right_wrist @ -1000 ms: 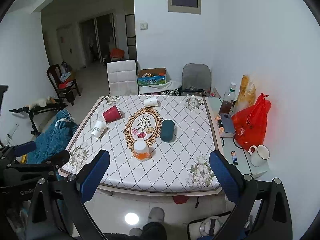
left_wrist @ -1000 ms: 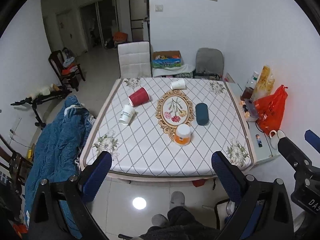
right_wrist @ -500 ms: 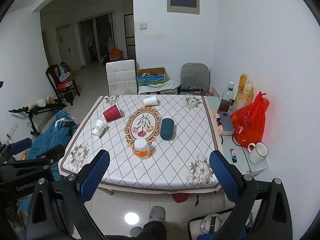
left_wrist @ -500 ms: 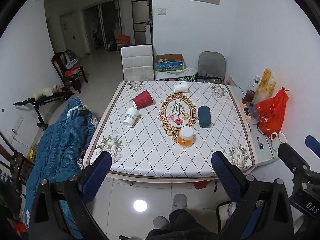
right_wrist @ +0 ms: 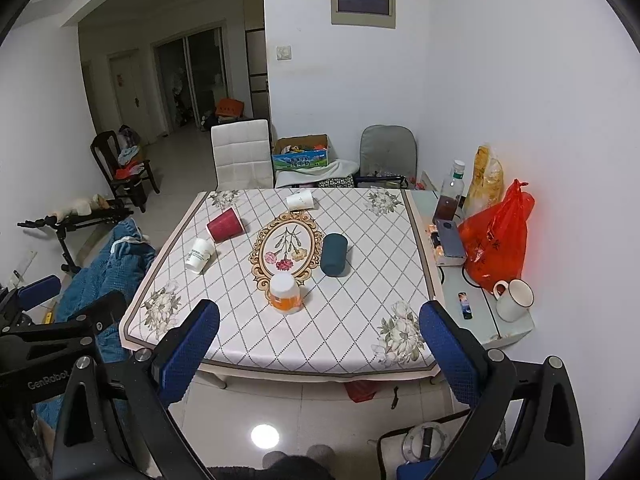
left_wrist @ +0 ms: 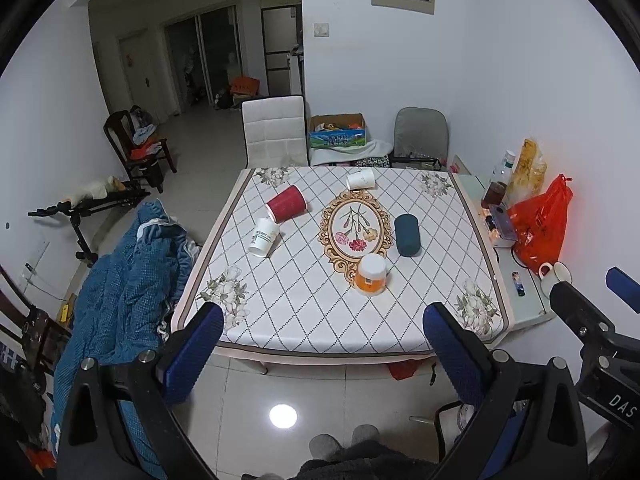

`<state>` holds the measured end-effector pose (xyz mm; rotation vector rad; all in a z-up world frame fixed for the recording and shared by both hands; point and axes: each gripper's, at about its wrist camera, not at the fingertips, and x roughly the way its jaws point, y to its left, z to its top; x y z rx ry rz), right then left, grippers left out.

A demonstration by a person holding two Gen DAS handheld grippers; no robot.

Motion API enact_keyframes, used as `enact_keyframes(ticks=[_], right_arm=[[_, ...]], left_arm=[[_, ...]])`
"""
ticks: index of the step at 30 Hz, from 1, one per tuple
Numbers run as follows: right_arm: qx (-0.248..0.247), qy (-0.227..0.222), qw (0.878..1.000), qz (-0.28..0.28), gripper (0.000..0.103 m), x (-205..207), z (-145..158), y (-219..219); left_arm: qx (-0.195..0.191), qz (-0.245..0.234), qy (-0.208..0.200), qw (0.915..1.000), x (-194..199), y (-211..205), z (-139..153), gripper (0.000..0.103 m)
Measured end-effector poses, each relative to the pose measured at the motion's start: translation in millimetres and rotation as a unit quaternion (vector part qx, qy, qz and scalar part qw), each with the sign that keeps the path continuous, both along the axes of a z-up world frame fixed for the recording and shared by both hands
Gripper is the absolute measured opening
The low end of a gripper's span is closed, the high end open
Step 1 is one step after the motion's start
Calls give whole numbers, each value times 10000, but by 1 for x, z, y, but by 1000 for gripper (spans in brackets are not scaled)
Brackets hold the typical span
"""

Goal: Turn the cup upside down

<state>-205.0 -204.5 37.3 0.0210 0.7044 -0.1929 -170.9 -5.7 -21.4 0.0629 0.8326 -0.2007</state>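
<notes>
Diamond-patterned table (left_wrist: 304,312) in a white-walled room — five cups (left_wrist: 371,279) on it — both tongs (left_wrist: 323,322) (right_wrist: 319,318) released, well short.

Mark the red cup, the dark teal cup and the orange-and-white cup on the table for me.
red cup (left_wrist: 286,208), left wrist view, on its side wall as it lies tipped over.
dark teal cup (right_wrist: 334,254), right wrist view, on its side wall.
orange-and-white cup (right_wrist: 283,293), right wrist view, on its orange band.

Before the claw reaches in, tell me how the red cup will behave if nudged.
The red cup lies on its side, so it will probably roll, curving since it tapers. It looks like thin disposable plastic: likely light and easily squashed.
</notes>
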Motion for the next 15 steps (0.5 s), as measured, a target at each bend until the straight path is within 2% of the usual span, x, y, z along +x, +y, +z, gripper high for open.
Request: enact_keyframes(ticks=[15], right_arm=[[121,153,9998,-68,102,7,-7,-9]], left_arm=[[38,20,93,9999,-3,-2,-3,102]])
